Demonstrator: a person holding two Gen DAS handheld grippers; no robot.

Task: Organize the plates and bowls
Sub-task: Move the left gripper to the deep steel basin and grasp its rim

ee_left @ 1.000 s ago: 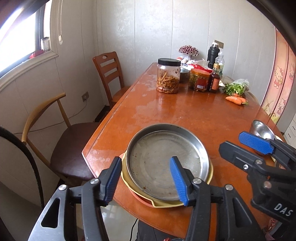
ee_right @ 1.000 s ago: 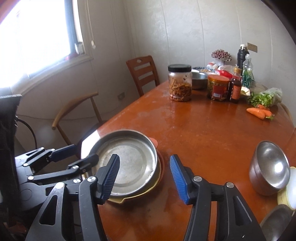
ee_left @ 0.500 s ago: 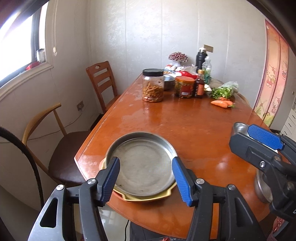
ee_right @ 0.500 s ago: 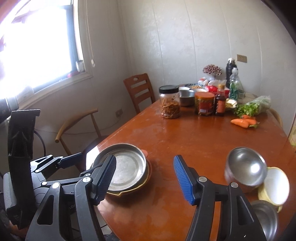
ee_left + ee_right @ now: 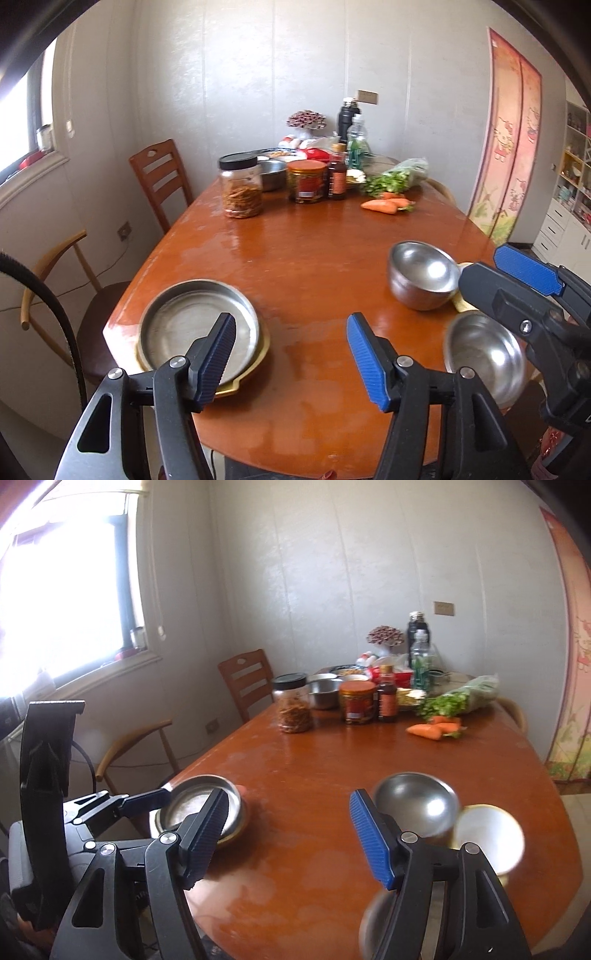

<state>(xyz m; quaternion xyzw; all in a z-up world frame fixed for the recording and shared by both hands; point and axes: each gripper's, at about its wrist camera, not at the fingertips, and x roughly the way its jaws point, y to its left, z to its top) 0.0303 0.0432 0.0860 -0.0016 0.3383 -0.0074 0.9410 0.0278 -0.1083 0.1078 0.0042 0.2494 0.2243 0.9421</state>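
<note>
A steel plate [image 5: 192,328] lies stacked on a yellow plate [image 5: 255,363] at the table's near left corner; the stack also shows in the right wrist view [image 5: 201,806]. Two steel bowls [image 5: 421,271] [image 5: 484,356] and a yellow bowl [image 5: 487,836] stand at the near right. My left gripper [image 5: 291,358] is open and empty, raised over the table's near edge, right of the plates. My right gripper [image 5: 286,840] is open and empty, raised between the plates and the bowls; it also shows in the left wrist view [image 5: 513,280].
A wooden table [image 5: 314,251] carries a jar [image 5: 241,186], a red tub [image 5: 306,181], bottles [image 5: 337,171], greens [image 5: 397,177] and carrots [image 5: 386,205] at its far end. Two chairs [image 5: 160,177] [image 5: 55,280] stand along the left side.
Both grippers have pulled back and up from the plate stack and swung right. The bowls at the right have come into view. Both stay open.
</note>
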